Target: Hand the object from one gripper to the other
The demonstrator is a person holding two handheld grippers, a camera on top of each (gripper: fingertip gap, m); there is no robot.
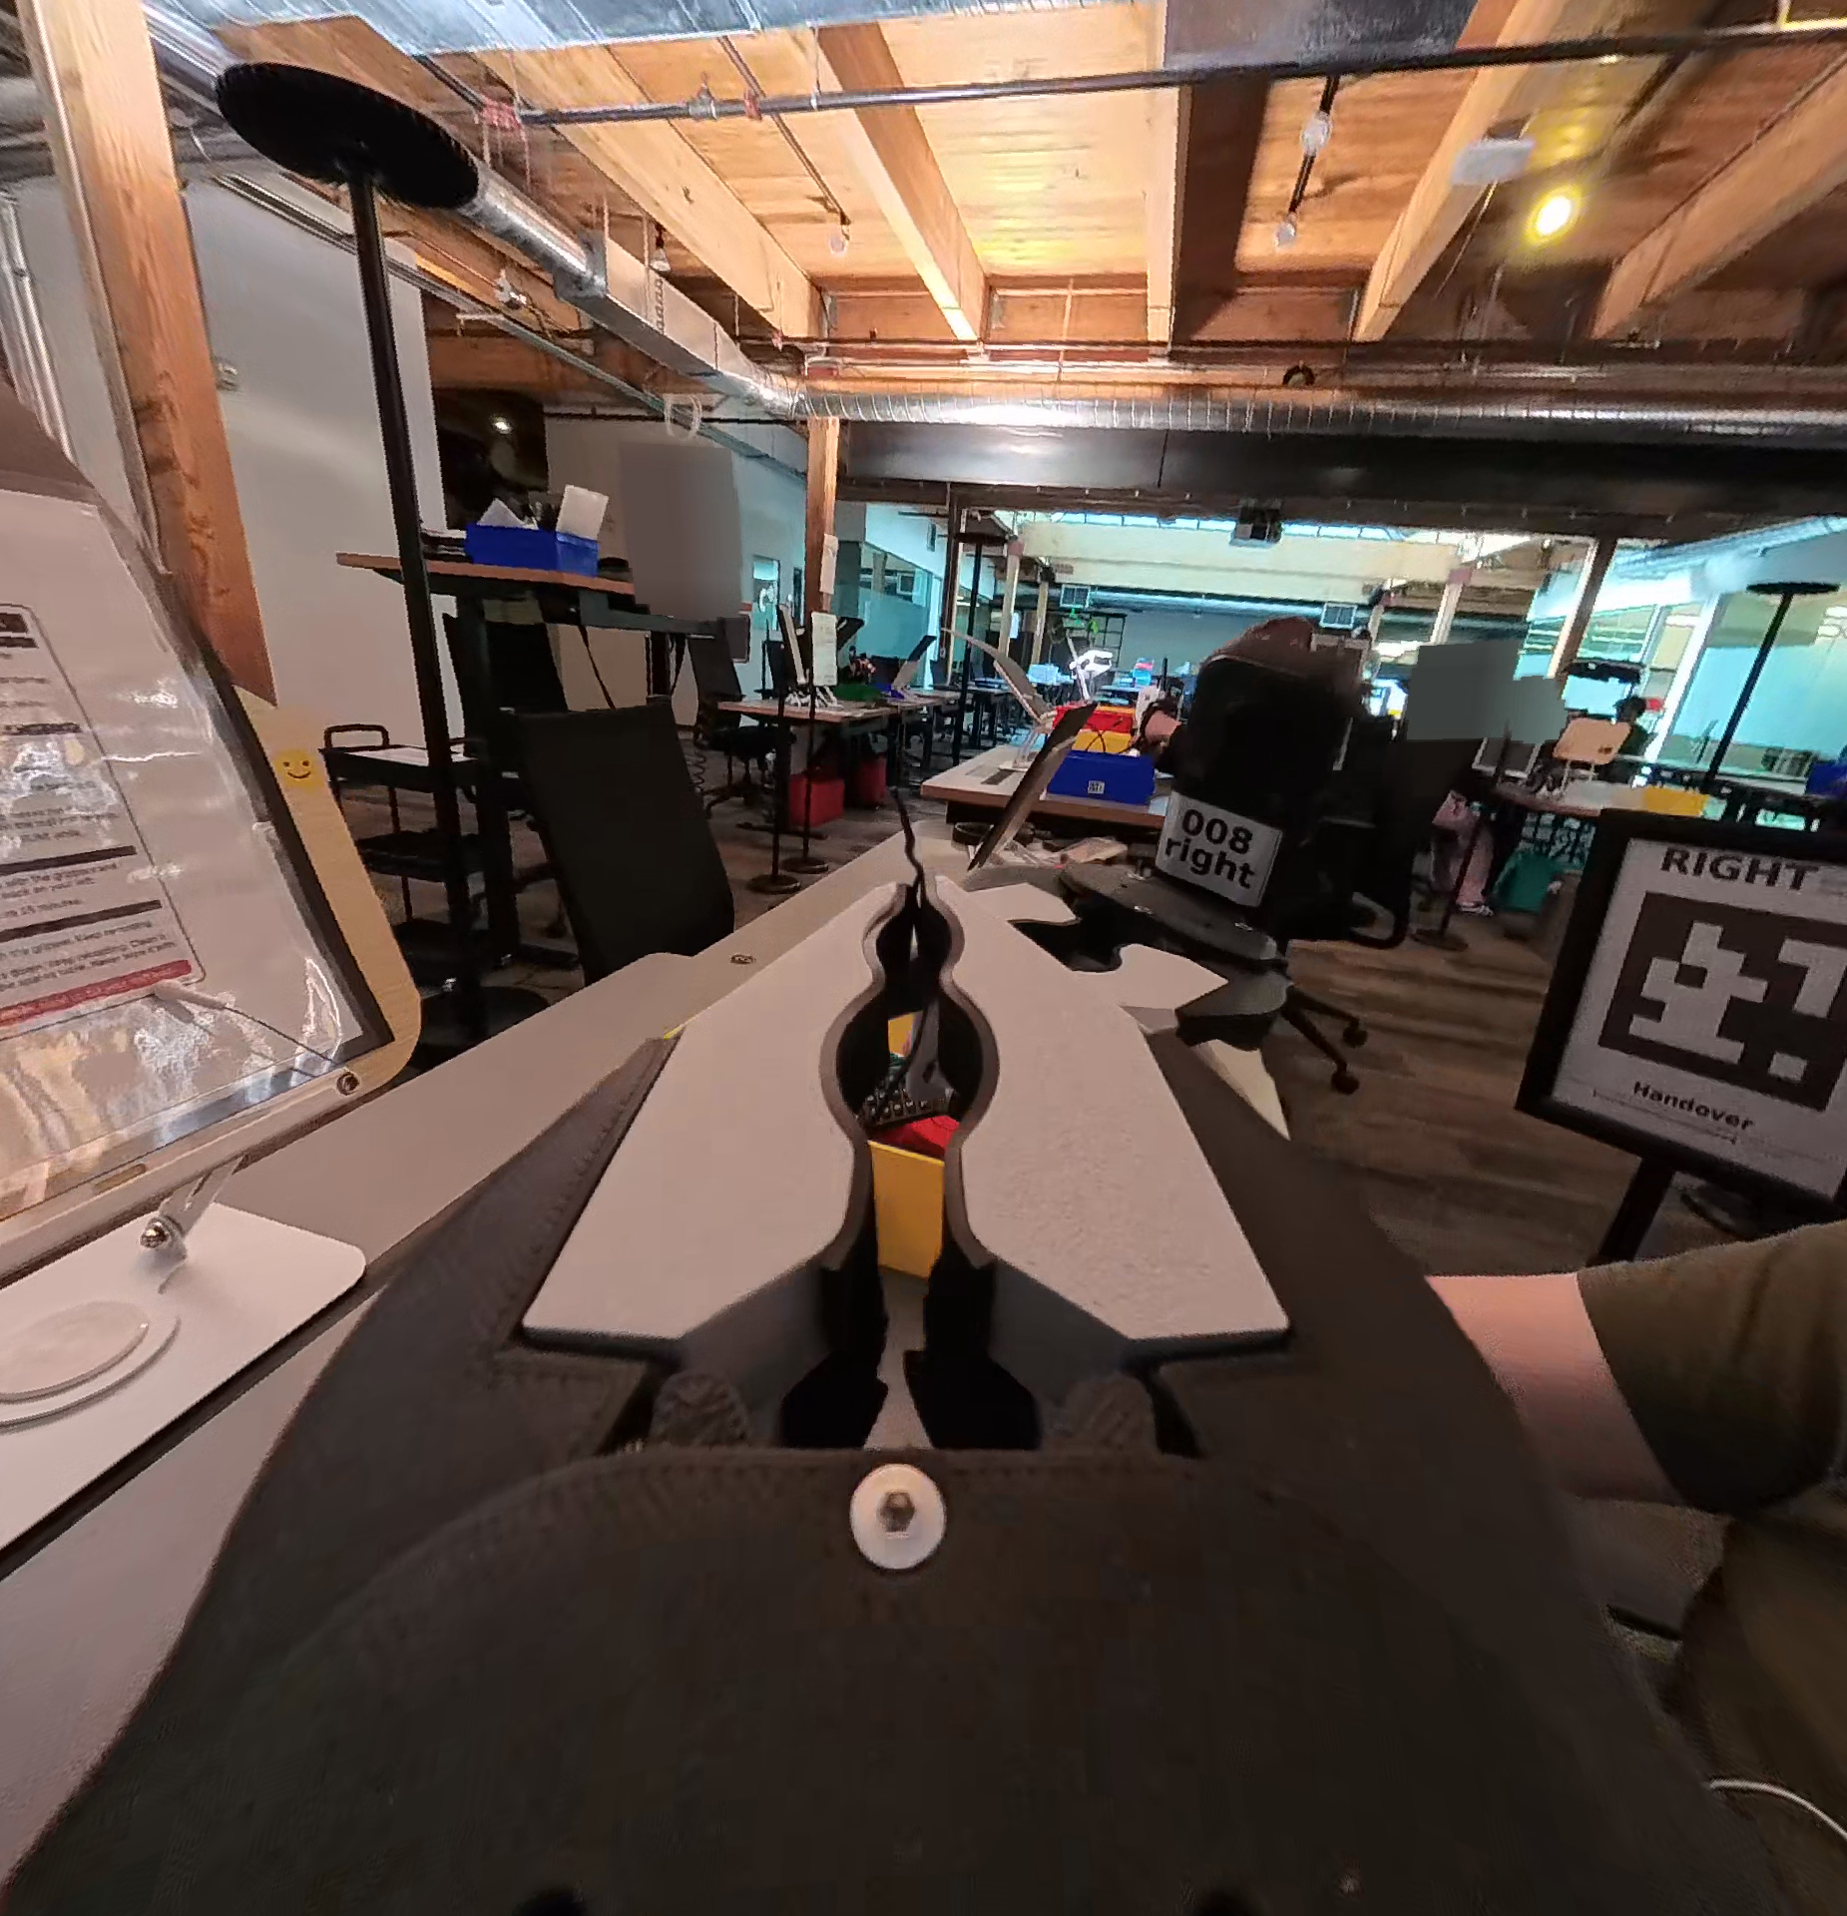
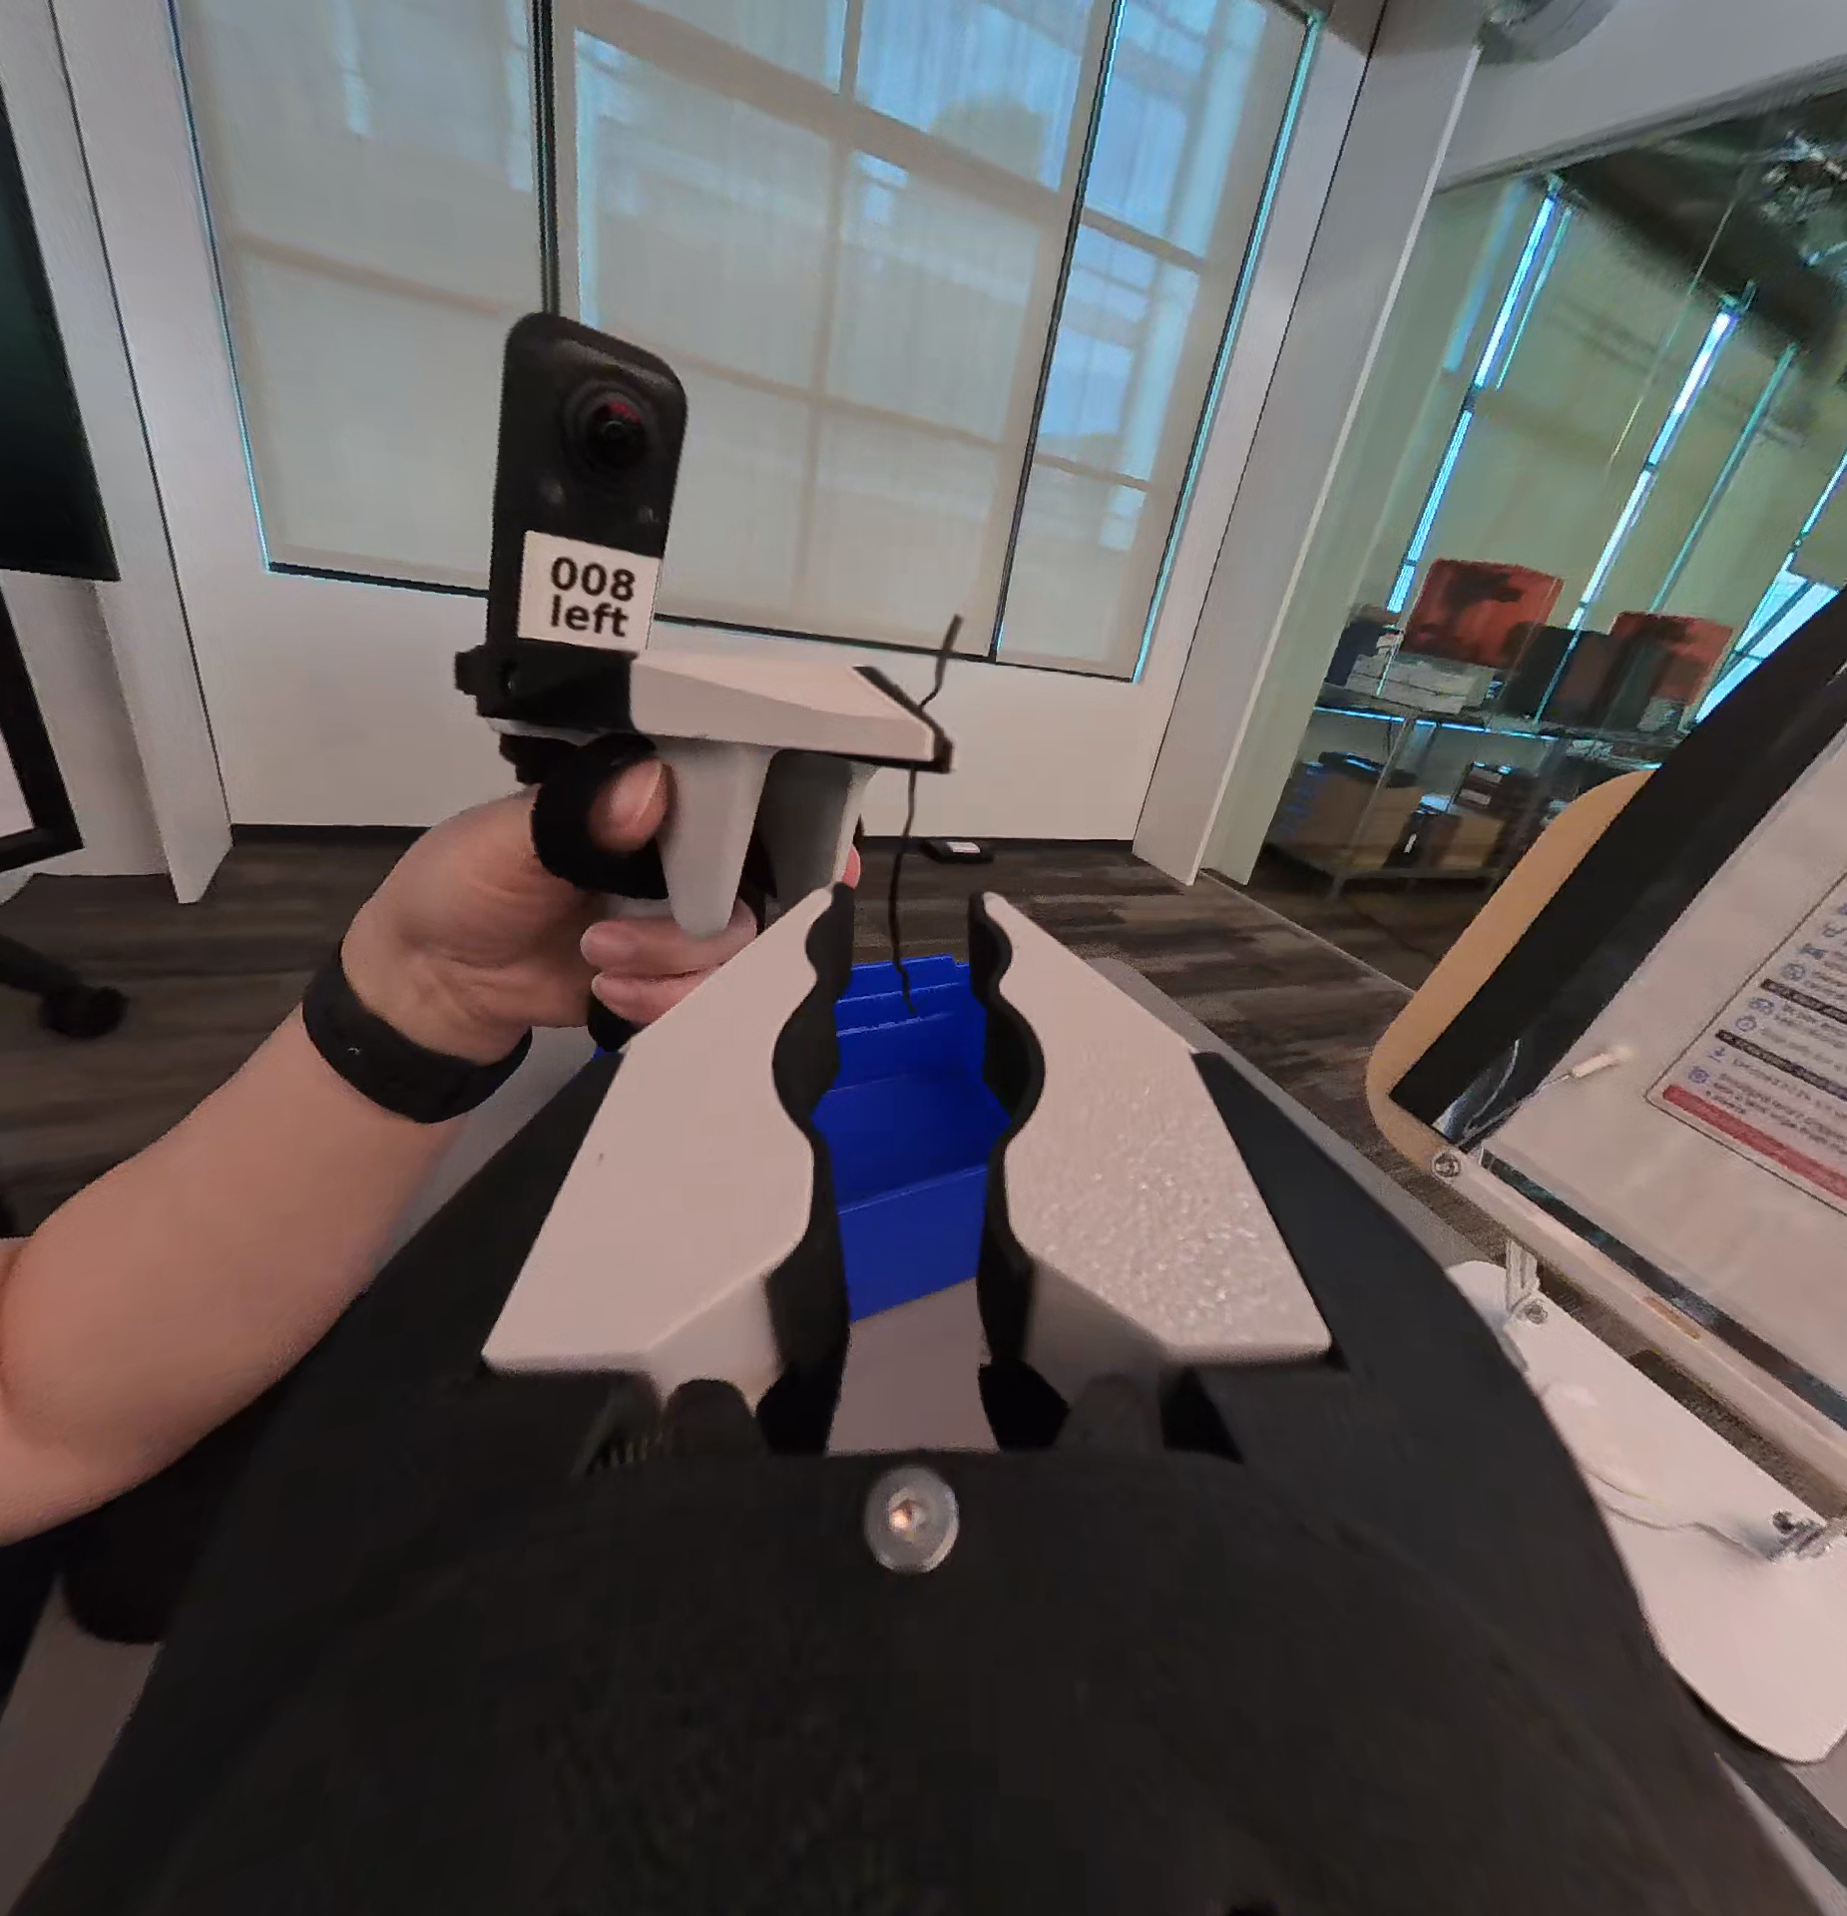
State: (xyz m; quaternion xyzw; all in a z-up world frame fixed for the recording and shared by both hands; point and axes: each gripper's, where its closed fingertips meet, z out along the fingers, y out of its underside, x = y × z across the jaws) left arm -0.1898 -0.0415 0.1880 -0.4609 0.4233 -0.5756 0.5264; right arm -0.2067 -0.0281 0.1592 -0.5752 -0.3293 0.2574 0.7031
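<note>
A thin, kinked black wire tie (image 1: 906, 845) is pinched at the tips of my left gripper (image 1: 914, 894), which is shut on it. One end sticks up past the tips and the rest hangs below. In the right wrist view the left gripper (image 2: 934, 749) is held in a hand above and just ahead of my right gripper (image 2: 916, 918), with the wire tie (image 2: 901, 881) hanging down into the gap between the right fingertips. The right jaws are open and do not touch the tie. The right gripper (image 1: 1095, 938) also shows just beyond the left tips in the left wrist view.
A yellow bin (image 1: 909, 1213) with small parts lies below the left gripper. A blue bin (image 2: 909, 1172) lies below the right gripper. A framed instruction sheet on a stand (image 1: 172, 881) (image 2: 1676, 1037) sits on the grey table (image 1: 587, 1037). A marker sign (image 1: 1728, 995) stands right. The grippers are tip to tip, or close to it.
</note>
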